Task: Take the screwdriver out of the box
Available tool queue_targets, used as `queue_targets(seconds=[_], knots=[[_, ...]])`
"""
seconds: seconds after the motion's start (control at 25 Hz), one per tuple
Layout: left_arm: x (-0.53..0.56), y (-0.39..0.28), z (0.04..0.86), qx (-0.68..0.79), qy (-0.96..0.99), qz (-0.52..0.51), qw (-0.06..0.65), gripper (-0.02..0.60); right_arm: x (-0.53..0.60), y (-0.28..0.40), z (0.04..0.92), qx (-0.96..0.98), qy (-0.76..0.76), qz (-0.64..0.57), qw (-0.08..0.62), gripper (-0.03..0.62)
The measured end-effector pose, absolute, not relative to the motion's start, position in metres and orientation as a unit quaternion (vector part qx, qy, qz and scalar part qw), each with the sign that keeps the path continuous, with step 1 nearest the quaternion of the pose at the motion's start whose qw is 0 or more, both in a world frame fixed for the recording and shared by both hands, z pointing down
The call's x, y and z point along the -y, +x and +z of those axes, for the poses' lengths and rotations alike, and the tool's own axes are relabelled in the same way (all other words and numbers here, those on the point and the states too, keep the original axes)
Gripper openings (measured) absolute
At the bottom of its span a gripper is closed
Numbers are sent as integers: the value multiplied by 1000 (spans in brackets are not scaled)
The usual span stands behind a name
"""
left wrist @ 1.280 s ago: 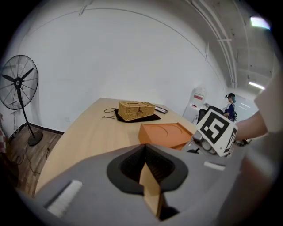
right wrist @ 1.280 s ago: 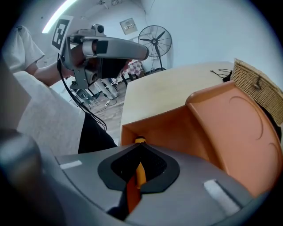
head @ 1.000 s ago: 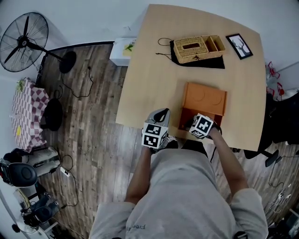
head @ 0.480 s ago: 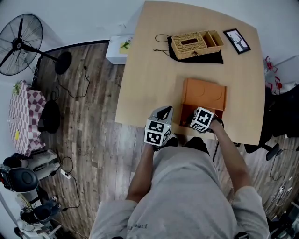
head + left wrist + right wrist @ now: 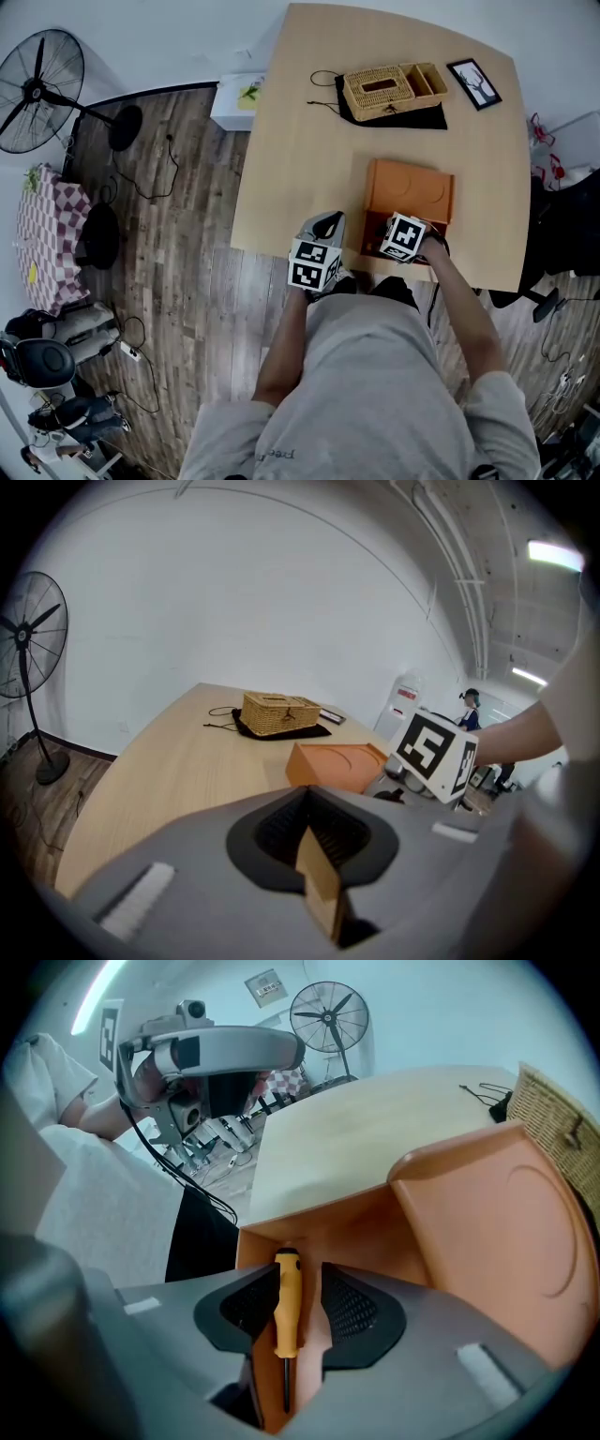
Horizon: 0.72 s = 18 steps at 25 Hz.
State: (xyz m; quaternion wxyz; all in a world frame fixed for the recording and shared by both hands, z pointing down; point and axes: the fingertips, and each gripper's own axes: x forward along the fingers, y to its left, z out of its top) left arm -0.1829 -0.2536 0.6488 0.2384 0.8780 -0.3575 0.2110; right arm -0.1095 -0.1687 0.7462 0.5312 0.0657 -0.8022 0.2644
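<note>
Right hand-held gripper (image 5: 298, 1277): pointed steeply down into the box, jaws opening, nothing clamped. One screwdriver (image 5: 286, 1302), with a yellow handle and a dark shaft, lies between the jaws. The handle sits close against one pad, with a clear gap to the other.

The screwdriver rests inside the one orange box (image 5: 337, 1227), whose lid is open and rises beyond the gripper.

Left hand-held gripper (image 5: 309, 803): just beside the right one, outside the box, at the near edge of the tabletop (image 5: 300, 159). Jaws are drawn together to a slit. A tan sliver shows in it; I cannot identify it.

Well beyond both grippers, on the far side of the tabletop:
- one wicker basket (image 5: 380, 91), on one black cloth (image 5: 412, 119)
- one framed picture (image 5: 472, 82), just beside the basket

On the floor, far out on the left gripper's side: one standing fan (image 5: 37, 89).
</note>
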Motion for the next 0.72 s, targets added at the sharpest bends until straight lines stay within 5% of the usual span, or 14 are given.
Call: queue_targets(seconds=[0.72], knots=[[252, -178, 655, 347, 879, 215, 247, 55, 149, -121, 759, 782, -27, 378, 495, 106]])
